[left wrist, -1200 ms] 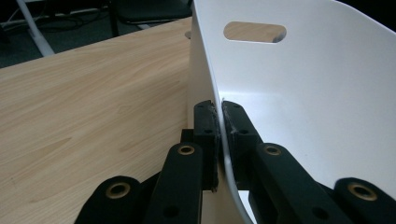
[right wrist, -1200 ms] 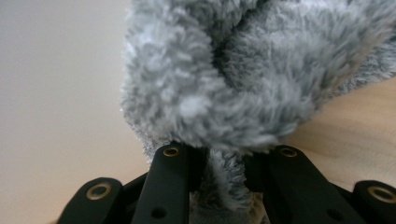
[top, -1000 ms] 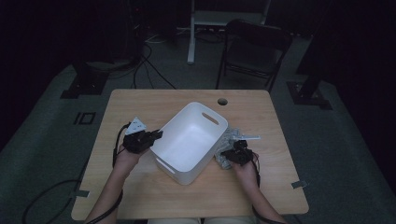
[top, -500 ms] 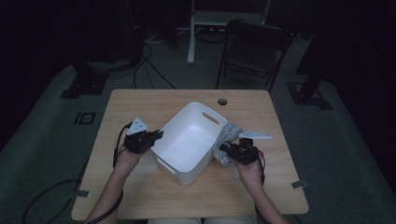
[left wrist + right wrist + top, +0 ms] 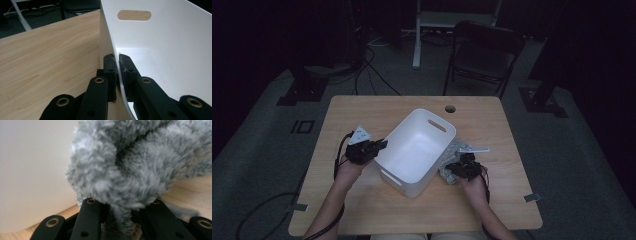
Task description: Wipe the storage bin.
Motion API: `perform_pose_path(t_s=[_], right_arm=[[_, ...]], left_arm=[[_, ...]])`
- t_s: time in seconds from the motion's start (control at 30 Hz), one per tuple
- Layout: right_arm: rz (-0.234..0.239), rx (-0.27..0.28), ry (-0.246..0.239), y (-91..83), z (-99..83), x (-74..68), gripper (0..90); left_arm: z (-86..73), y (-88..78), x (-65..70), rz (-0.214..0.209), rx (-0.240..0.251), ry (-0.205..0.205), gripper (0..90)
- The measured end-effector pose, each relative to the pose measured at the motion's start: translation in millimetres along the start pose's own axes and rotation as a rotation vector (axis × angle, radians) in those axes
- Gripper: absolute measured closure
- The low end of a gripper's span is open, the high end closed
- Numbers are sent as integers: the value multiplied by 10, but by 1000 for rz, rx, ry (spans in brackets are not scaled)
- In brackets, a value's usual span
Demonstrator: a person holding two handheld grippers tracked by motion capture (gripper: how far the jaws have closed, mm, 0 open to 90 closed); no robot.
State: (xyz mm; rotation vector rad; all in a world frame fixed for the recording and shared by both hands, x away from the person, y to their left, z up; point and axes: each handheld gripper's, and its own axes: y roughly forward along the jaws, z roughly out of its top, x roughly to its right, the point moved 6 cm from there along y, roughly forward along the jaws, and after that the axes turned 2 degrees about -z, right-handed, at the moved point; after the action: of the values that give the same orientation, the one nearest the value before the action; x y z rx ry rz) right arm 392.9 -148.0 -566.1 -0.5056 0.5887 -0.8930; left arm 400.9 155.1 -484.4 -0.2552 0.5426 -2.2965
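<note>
High view: your left gripper (image 5: 379, 145) pinches the white plastic bin's (image 5: 422, 145) wall while your right gripper (image 5: 458, 167) beside it clamps the fluffy grey cloth (image 5: 130, 167), which could snag on the rim.

Bin (image 5: 417, 147) sits mid-table (image 5: 362, 205), set diagonally. Left gripper (image 5: 379, 145) is at its left rim, on the wall; right gripper (image 5: 452, 167) with fluffy cloth (image 5: 449, 172) lies just beside its right wall, toward the table's right edge. Chair (image 5: 484, 55) stands behind the far edge.

The high view looks forward and down on the whole surface (image 5: 362, 200) from well above. Each gripper view looks along its own jaws at very close range. All three views share the white bin (image 5: 412, 150) (image 5: 175, 50) (image 5: 30, 170).
</note>
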Motion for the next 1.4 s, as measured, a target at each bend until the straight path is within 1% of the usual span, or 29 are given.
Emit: perform_pose_path(t_s=[0.07,0.1,0.17,0.23,0.3,0.37,0.43,0.47,0.53,0.57,0.6,0.63,0.73,0.87,0.93,1.03,1.1,1.17,1.23,1.3,1.37,1.4], right_arm=[[1,-6,0,-19,10,-2,757],[11,6,-2,-45,20,-12,757],[48,25,10,-132,44,-62,757],[83,55,-7,-261,90,-147,756],[90,89,-30,-421,156,-245,755],[108,133,-46,-576,237,-338,754],[101,161,-65,-662,297,-402,754],[99,161,-73,-666,309,-426,753],[72,142,-93,-607,304,-439,754],[70,136,-83,-570,289,-439,755],[60,132,-87,-535,271,-444,756],[40,131,-106,-508,257,-449,756],[7,124,-122,-444,221,-423,757],[-14,84,-110,-300,136,-329,757],[-12,66,-92,-226,93,-275,757],[-25,34,-83,-122,42,-193,757],[-46,-4,-81,-26,-8,-124,756],[-46,-24,-70,55,-57,-72,756],[-37,-29,-55,60,-56,-59,757],[-28,-24,-58,20,-42,-70,756],[4,-10,-42,-60,-24,-101,757],[18,6,-46,-120,-11,-130,757]], left_arm=[[2,1,3,13,-2,6,851],[2,0,3,16,-2,5,851],[3,1,1,21,-3,6,853],[3,2,2,22,-2,1,853],[7,6,5,24,-6,2,854],[8,9,7,23,-7,5,855],[9,11,11,17,-7,7,855],[9,12,12,12,-6,5,855],[9,14,17,4,-7,6,854],[9,14,18,3,-7,4,853],[9,14,20,3,-7,5,853],[9,13,21,5,-9,9,853],[14,21,30,10,-10,14,852],[18,30,38,14,-9,12,850],[19,33,43,18,-10,15,850],[21,37,48,20,-11,15,847],[22,38,49,21,-10,15,847],[23,39,46,26,-9,13,847],[22,41,40,38,-9,0,848],[24,44,36,44,-9,-3,850],[25,45,32,48,-8,-8,850],[25,45,31,47,-9,-10,851]])
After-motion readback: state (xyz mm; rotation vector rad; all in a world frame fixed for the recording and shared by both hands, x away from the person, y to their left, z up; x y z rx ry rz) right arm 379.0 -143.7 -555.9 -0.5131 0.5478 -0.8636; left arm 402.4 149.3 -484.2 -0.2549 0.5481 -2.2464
